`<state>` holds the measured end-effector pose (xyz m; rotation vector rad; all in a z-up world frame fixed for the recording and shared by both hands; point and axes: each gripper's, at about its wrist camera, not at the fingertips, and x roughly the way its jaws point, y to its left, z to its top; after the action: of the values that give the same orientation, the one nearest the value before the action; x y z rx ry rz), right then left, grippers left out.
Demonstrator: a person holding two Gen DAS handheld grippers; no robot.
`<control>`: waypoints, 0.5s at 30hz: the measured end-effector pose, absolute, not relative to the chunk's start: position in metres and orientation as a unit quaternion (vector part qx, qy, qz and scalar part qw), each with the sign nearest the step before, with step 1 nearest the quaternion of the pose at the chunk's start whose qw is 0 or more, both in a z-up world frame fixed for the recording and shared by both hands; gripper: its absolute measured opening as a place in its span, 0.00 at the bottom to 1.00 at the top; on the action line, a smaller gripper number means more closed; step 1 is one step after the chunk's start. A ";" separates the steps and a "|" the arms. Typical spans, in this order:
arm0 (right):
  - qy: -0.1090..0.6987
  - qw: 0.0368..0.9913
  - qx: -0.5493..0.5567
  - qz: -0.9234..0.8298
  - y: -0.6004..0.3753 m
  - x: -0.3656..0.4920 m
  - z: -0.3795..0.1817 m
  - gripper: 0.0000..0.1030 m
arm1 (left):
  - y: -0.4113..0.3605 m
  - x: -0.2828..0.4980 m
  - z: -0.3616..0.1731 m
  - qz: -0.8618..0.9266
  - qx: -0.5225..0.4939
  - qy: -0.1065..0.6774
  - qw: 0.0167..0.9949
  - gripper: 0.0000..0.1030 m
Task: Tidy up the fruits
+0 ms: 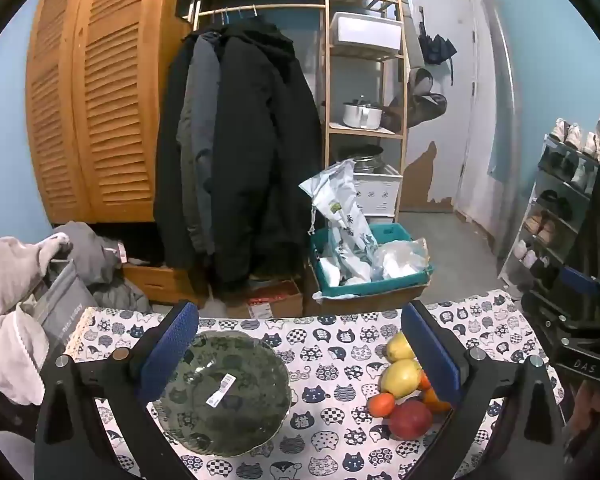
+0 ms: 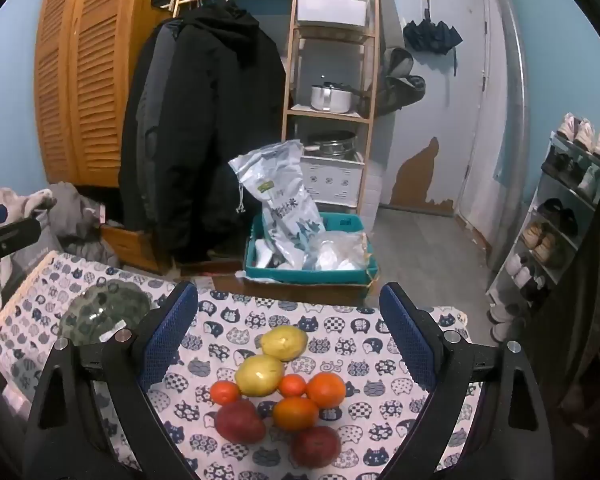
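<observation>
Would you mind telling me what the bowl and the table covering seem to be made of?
The bowl looks like dark green glass, glossy: light glints off it and the pattern shows through. The table covering looks like matte woven cloth printed with cats, though coated fabric is possible.

Cat-patterned tablecloth (image 2: 340,320), dark green bowl (image 1: 224,392), yellow lemons (image 2: 260,374), red apples (image 2: 239,420).

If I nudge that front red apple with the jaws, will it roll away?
The front red apple is round and sits on flat cloth, so it would probably roll. It looks firm and smooth, so it may slip between flat pads. The orange right behind it would likely stop a backward roll.
</observation>
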<state>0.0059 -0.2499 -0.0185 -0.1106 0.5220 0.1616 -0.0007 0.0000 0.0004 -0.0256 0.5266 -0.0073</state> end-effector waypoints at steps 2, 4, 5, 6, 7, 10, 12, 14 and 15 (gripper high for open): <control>0.260 0.961 -0.055 0.080 -0.250 0.006 -0.018 0.88 | -0.001 -0.002 0.001 -0.006 -0.013 0.258 0.966 0.99; 0.259 0.961 -0.055 0.080 -0.250 0.006 -0.018 0.88 | -0.001 -0.002 0.001 -0.007 -0.013 0.259 0.966 0.99; 0.259 0.961 -0.055 0.080 -0.250 0.006 -0.018 0.88 | -0.002 -0.003 0.002 -0.007 -0.012 0.258 0.966 0.99; 0.259 0.961 -0.055 0.080 -0.250 0.006 -0.019 0.88 | -0.003 -0.005 0.003 -0.008 -0.010 0.253 0.967 0.99; 0.260 0.961 -0.055 0.080 -0.249 0.006 -0.019 0.88 | -0.004 -0.004 0.005 -0.008 -0.007 0.255 0.967 0.99; 0.258 0.961 -0.054 0.080 -0.250 0.005 -0.018 0.88 | -0.004 -0.004 0.004 -0.012 -0.014 0.254 0.967 0.99; 0.258 0.961 -0.055 0.080 -0.249 0.005 -0.018 0.88 | 0.001 -0.004 0.003 -0.013 -0.019 0.251 0.968 0.99; 0.258 0.961 -0.054 0.080 -0.249 0.006 -0.018 0.88 | 0.001 -0.004 0.003 -0.012 -0.019 0.253 0.967 0.99; 0.258 0.961 -0.054 0.081 -0.249 0.006 -0.018 0.88 | 0.001 -0.005 0.001 -0.013 -0.019 0.252 0.968 0.99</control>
<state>0.0060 -0.2491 -0.0184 -0.1092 0.5228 0.1632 -0.0047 0.0013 0.0006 -0.0381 0.5085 -0.0257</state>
